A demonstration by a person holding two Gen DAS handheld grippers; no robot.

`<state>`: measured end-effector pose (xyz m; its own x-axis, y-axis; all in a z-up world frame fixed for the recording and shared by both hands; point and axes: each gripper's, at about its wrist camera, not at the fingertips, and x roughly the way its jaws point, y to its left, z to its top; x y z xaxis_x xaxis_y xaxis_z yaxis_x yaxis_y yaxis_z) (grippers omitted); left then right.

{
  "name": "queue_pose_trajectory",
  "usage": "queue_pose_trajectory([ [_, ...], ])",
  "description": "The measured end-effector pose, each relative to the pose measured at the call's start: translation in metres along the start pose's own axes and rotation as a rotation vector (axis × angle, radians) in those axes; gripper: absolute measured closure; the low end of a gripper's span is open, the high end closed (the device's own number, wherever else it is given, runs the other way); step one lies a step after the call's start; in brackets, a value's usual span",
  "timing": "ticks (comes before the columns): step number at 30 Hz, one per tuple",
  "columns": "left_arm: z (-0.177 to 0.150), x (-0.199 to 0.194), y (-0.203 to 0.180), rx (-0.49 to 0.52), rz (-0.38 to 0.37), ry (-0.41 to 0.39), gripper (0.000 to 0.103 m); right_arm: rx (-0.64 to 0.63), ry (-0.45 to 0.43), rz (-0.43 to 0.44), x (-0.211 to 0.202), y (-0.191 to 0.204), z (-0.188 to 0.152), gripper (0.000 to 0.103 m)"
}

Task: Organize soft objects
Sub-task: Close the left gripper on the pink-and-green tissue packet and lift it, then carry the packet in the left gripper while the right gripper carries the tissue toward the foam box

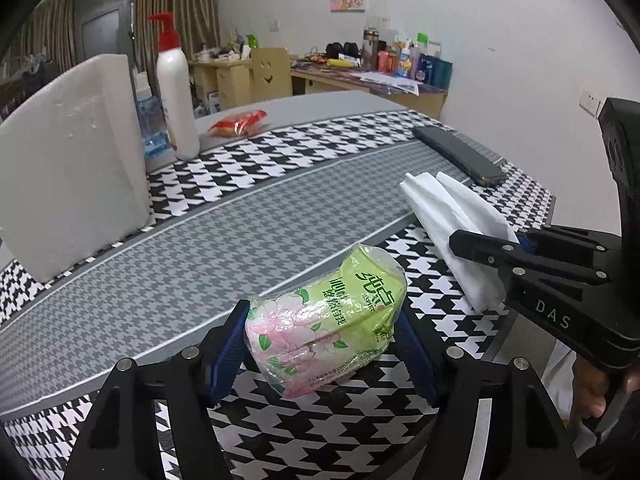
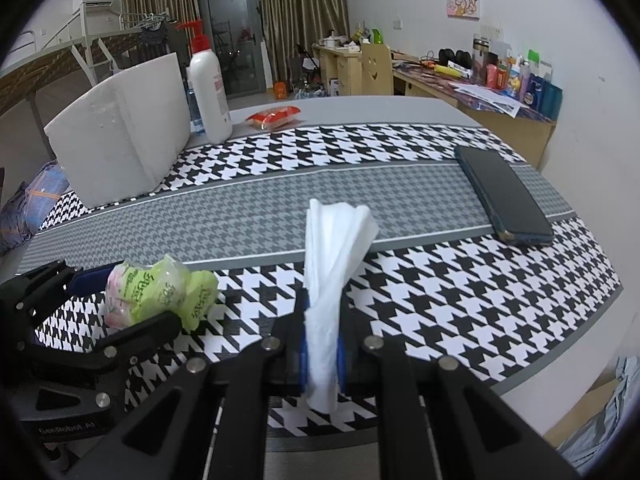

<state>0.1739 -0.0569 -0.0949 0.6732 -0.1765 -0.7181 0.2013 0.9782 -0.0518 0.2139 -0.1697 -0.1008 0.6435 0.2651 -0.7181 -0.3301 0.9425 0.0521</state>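
A green and pink plastic-wrapped tissue pack [image 1: 340, 304] sits between the blue pads of my left gripper [image 1: 320, 332], just above the houndstooth tablecloth [image 1: 200, 248] near the table's front edge. Both pads press on its sides and dent the wrap. In the right wrist view the same pack [image 2: 160, 292] shows at the left, held in the left gripper [image 2: 132, 300]. My right gripper [image 2: 322, 332] is shut on a folded white paper tissue [image 2: 336, 240] that fans out past the fingers. From the left wrist view, the right gripper [image 1: 488, 246] holds that tissue [image 1: 448, 216] to the pack's right.
A white foam block [image 1: 72, 160] stands at the left. A white pump bottle with a red top [image 1: 176, 92] and a blue bottle stand behind it. A red snack packet [image 1: 238, 122] lies at the back and a dark phone [image 1: 460, 156] at the right edge.
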Motion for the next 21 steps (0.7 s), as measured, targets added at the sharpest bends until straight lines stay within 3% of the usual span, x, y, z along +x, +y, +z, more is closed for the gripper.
queue_pose_trajectory([
  [21, 0.006, -0.031, 0.016, -0.028, 0.043, -0.089, 0.032, -0.03, -0.063, 0.023, -0.021, 0.014, 0.011, 0.089],
])
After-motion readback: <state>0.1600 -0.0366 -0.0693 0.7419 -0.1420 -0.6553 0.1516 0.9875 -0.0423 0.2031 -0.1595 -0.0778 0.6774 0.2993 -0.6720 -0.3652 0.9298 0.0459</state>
